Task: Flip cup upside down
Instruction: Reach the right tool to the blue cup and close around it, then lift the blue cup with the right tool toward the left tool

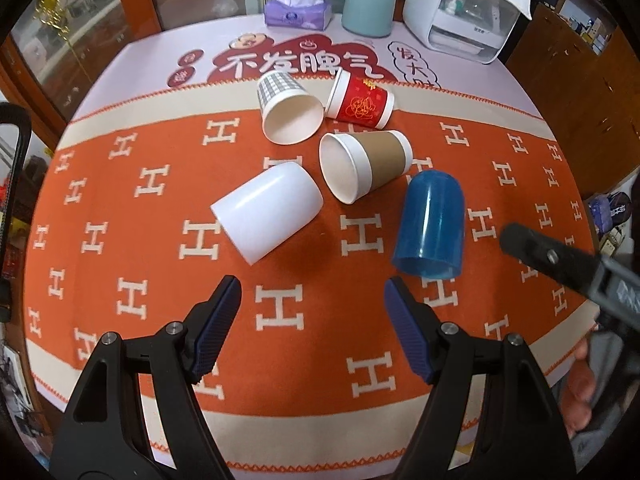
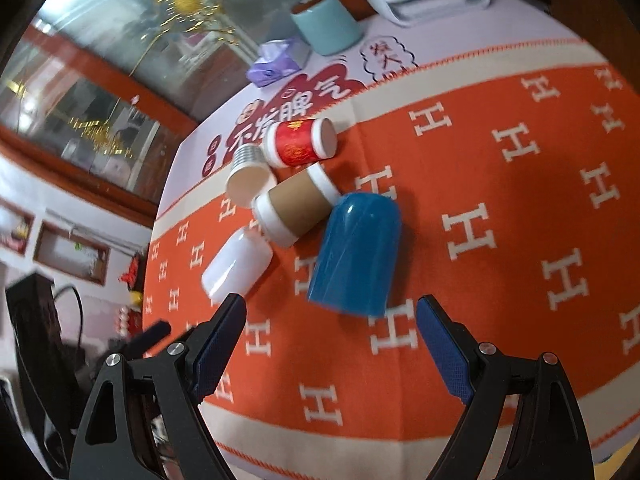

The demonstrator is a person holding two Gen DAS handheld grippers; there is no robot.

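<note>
A purple tissue box is sitting at the top centre of the left view, with a teal canister just to its right and a white appliance further right. An orange cloth with white H marks is covering the table. Glass cabinet doors are filling the upper left of the right view.

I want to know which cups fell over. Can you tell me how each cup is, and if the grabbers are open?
blue cup: upside down, mouth on the cloth.
white cup: on its side.
brown cup: on its side.
checked cup: on its side.
red cup: on its side.
left gripper: open, holding nothing.
right gripper: open, holding nothing.
</note>
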